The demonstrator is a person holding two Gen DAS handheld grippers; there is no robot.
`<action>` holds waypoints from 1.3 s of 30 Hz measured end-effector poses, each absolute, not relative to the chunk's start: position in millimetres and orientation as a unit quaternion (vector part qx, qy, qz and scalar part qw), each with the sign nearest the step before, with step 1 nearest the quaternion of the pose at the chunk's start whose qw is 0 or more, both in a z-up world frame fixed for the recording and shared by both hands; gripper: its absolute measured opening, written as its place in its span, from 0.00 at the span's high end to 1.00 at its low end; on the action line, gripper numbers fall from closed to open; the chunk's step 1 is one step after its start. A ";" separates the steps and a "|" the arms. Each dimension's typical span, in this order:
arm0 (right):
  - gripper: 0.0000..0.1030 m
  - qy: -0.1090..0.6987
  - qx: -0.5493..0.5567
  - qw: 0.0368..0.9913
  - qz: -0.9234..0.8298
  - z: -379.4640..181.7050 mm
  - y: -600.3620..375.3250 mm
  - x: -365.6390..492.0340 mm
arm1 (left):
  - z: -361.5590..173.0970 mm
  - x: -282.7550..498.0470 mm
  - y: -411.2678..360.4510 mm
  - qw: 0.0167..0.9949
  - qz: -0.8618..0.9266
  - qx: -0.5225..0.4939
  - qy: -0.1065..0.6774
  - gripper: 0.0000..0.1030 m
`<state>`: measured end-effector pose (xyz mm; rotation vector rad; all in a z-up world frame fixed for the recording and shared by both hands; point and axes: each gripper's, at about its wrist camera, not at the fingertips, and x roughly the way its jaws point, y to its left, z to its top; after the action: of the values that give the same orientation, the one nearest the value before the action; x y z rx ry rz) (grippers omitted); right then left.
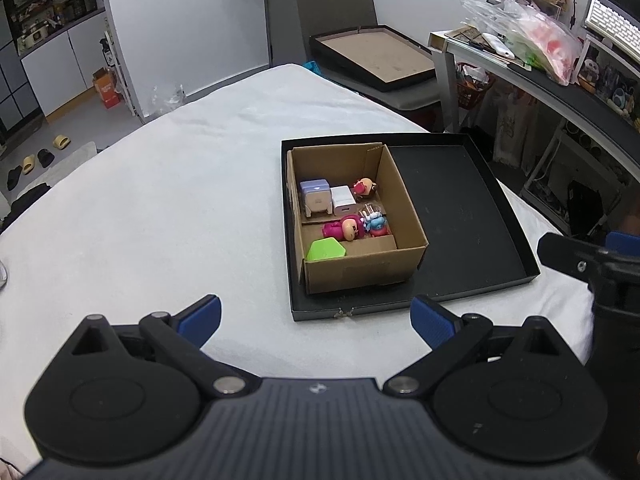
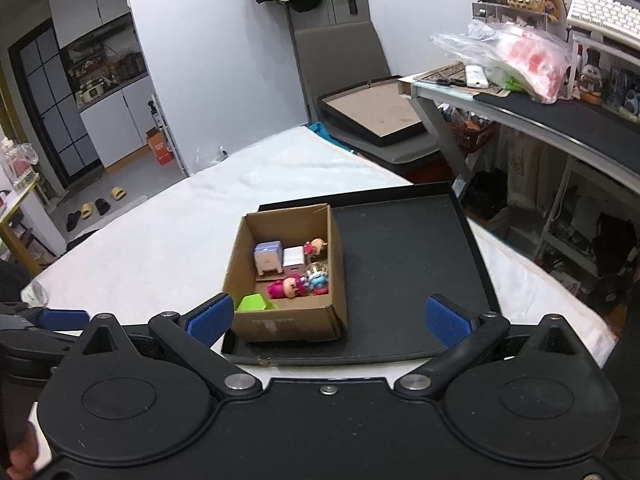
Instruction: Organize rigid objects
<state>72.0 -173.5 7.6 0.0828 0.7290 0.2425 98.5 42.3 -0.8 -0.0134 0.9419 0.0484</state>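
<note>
Nearest the cameras, the left claw hangs above the white surface with its 2 blue-padded fingers spread wide and nothing between them; the right claw is likewise wide and empty, hovering over the near edge of the black tray. In the left wrist view the right claw's black body also shows at the right edge, beside the tray's near right corner. The tray lies flat on the surface, and a brown cardboard box stands in its left half, touching the tray's left wall, while the right half of the tray floor is bare. Inside the box, closest to the near wall, lies a green block. Just behind it a pink figurine lies on its side, touching a blue and red toy to its right. Farther back stand a lavender block and a white block side by side, with a small red-and-tan figurine at the box's right wall. Beyond the surface, a grey chair carries another shallow black tray with a brown floor.
</note>
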 end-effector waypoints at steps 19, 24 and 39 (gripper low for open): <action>0.00 0.358 0.033 0.926 0.112 5.6 -172.6 71.0 | 4.2 96.6 40.7 0.893 0.018 -0.007 0.450 0.03; 0.00 0.356 0.033 0.927 0.111 5.4 -173.0 70.4 | 4.5 96.8 39.9 0.893 0.017 -0.006 0.450 0.03; 0.00 0.352 0.036 0.927 0.122 8.0 -171.1 66.7 | 3.8 93.9 40.8 0.893 0.015 -0.011 0.450 0.03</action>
<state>66.7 -171.1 8.0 0.0743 0.7218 0.2503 93.9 40.8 3.8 -0.0223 0.9335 0.0306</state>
